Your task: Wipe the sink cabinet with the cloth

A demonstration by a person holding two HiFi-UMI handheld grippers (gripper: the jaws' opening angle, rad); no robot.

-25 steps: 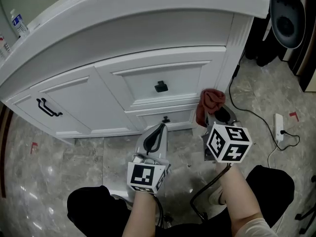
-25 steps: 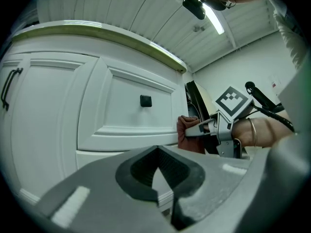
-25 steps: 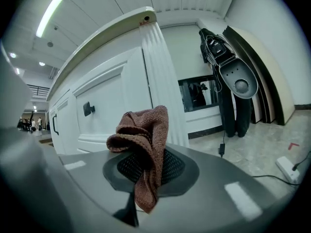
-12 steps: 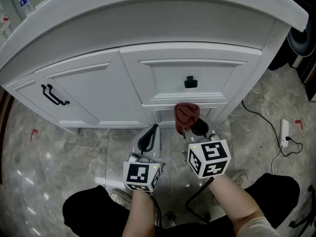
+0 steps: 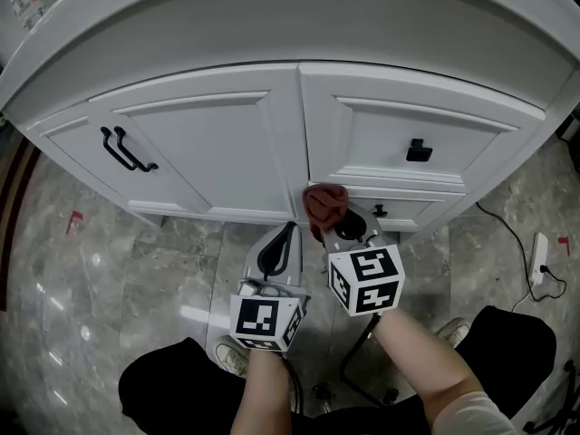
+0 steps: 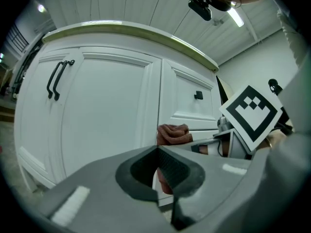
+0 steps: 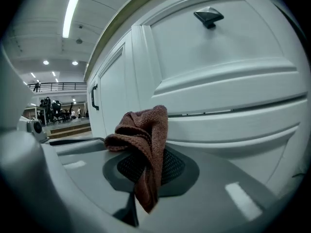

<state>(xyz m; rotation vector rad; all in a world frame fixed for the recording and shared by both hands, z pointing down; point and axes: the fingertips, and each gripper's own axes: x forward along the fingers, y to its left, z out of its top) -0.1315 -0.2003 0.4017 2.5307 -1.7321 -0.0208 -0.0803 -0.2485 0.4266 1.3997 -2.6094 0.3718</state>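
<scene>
Clamped between the jaws of the right gripper (image 5: 333,223): a reddish-brown knitted cloth (image 5: 323,204), crumpled into a loose bunch of soft folds. Held low on the white sink cabinet (image 5: 217,143), at the upright strip between the door (image 5: 195,166) and the drawers, just above the base. Cannot tell whether touching the paint. Long axis roughly up and down in the right gripper view: bunched top near the cabinet face, loose tail drooping past the jaws. Just left of it, the left gripper (image 5: 287,234), jaws pressed together on nothing, tips near the cabinet's foot. On the door, a black bar handle (image 5: 127,149); to the right, a drawer front with a black knob (image 5: 418,150). Above, the overhanging worktop (image 5: 272,7) edge. Below, grey marbled floor (image 5: 136,261), open to the left; a white power strip (image 5: 541,259) far right.
</scene>
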